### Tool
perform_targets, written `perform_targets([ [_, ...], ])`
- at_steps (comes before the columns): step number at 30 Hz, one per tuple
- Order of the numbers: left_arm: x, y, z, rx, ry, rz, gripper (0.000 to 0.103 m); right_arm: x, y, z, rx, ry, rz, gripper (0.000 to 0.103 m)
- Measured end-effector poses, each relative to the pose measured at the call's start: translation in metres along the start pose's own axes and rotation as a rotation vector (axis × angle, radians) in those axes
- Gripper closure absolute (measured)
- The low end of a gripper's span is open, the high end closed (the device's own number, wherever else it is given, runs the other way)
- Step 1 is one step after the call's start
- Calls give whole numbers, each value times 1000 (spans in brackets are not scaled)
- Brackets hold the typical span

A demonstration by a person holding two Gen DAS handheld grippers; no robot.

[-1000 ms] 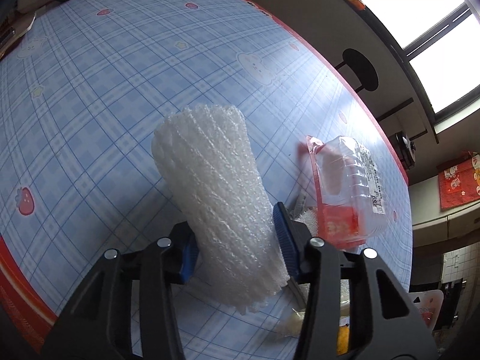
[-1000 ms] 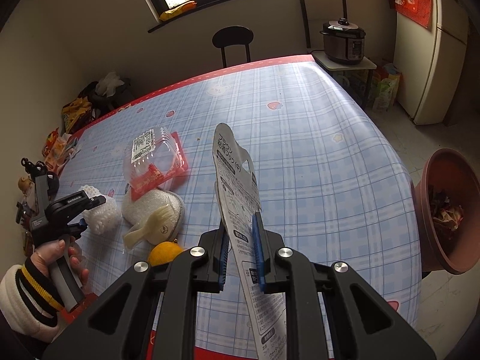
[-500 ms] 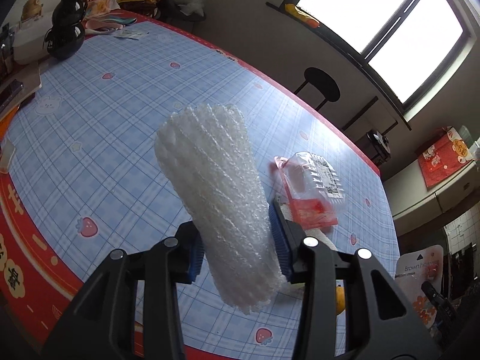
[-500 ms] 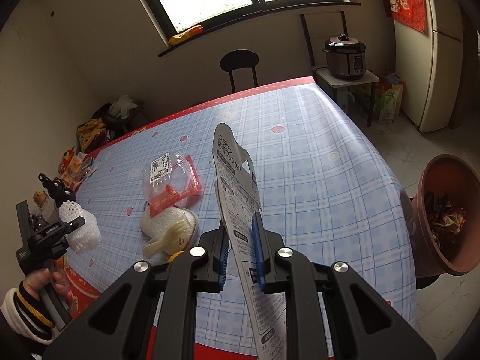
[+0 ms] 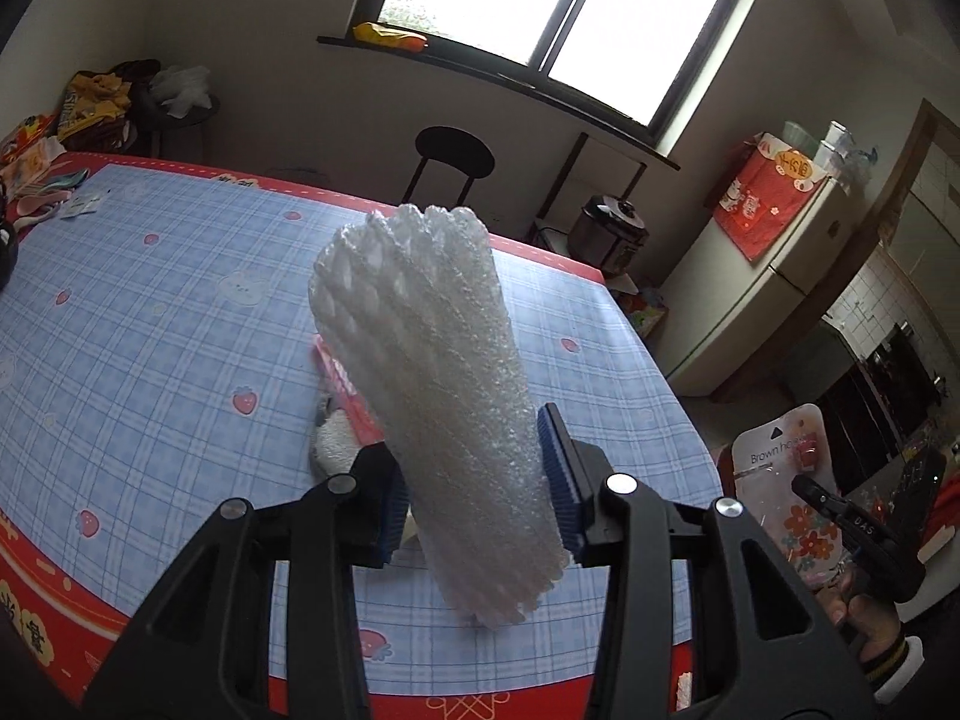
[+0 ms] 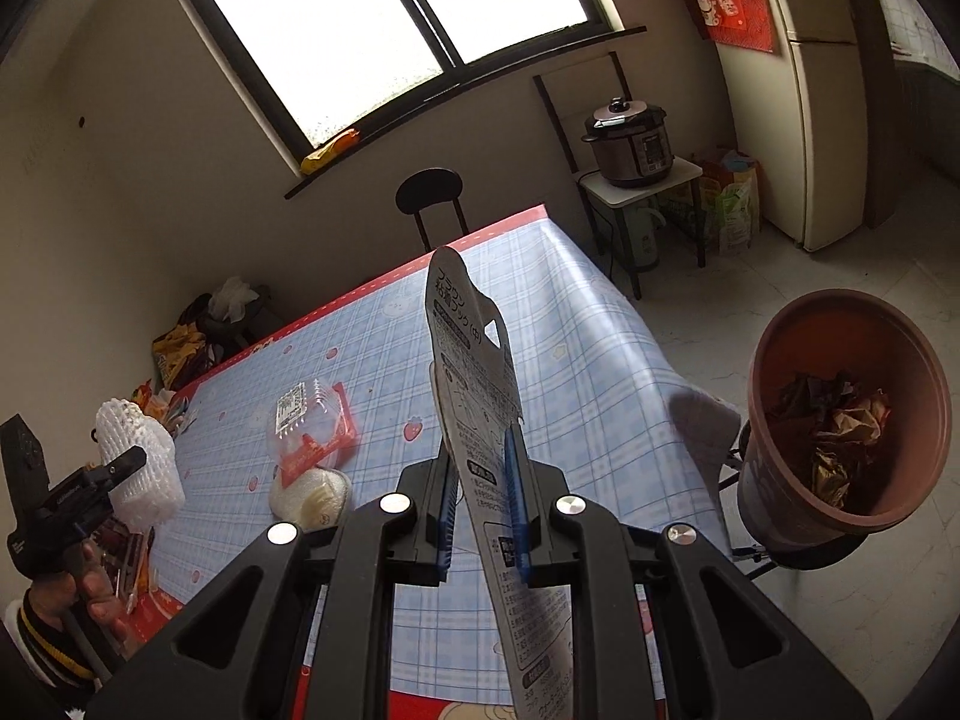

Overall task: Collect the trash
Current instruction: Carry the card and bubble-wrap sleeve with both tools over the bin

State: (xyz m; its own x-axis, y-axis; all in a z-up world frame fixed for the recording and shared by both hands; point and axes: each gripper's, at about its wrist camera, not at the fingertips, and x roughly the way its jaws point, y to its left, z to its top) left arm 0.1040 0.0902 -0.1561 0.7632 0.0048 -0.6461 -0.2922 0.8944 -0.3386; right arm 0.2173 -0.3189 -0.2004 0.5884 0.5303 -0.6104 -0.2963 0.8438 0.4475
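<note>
Already we have both sets of fingers loaded: our left gripper point(image 5: 474, 480) is clamped on the white foam net sleeve point(image 5: 432, 396), squeezing its soft middle so it stands clear of the table point(image 5: 150, 312), while our right gripper point(image 6: 483, 516) is pinched tight on the packaging card point(image 6: 480, 396), held edge-up. Beyond them, the clear clamshell box point(image 6: 312, 420) and white foam wad point(image 6: 309, 492) lie on the cloth. Off the table's corner waits the brown trash bin point(image 6: 840, 420), likely our drop point.

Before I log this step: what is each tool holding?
Left tool: closed on the foam net.
Right tool: closed on the card.
</note>
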Motion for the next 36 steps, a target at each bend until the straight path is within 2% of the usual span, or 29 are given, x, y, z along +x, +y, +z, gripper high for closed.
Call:
perform_targets([
  [9, 28, -113, -14, 140, 35, -142, 61, -52, -114, 5, 126, -59, -142, 87],
  [14, 40, -155, -24, 184, 49, -192, 61, -70, -168, 17, 167, -83, -211, 87],
  [22, 54, -169, -38, 168, 73, -177, 61, -61, -216, 51, 196, -82, -236, 86],
  [30, 50, -157, -38, 139, 68, -129, 61, -41, -209, 86, 158, -97, -193, 86],
  [32, 48, -156, -38, 142, 65, -124, 60, -38, -206, 93, 151, -102, -191, 80],
  [33, 47, -156, -38, 144, 64, -123, 60, -38, -204, 95, 152, -109, -190, 65],
  [34, 47, -157, -37, 147, 63, -123, 60, -39, -202, 96, 154, -121, -185, 56],
  [36, 46, -157, -36, 154, 61, -127, 60, -43, -197, 97, 152, -133, -175, 50],
])
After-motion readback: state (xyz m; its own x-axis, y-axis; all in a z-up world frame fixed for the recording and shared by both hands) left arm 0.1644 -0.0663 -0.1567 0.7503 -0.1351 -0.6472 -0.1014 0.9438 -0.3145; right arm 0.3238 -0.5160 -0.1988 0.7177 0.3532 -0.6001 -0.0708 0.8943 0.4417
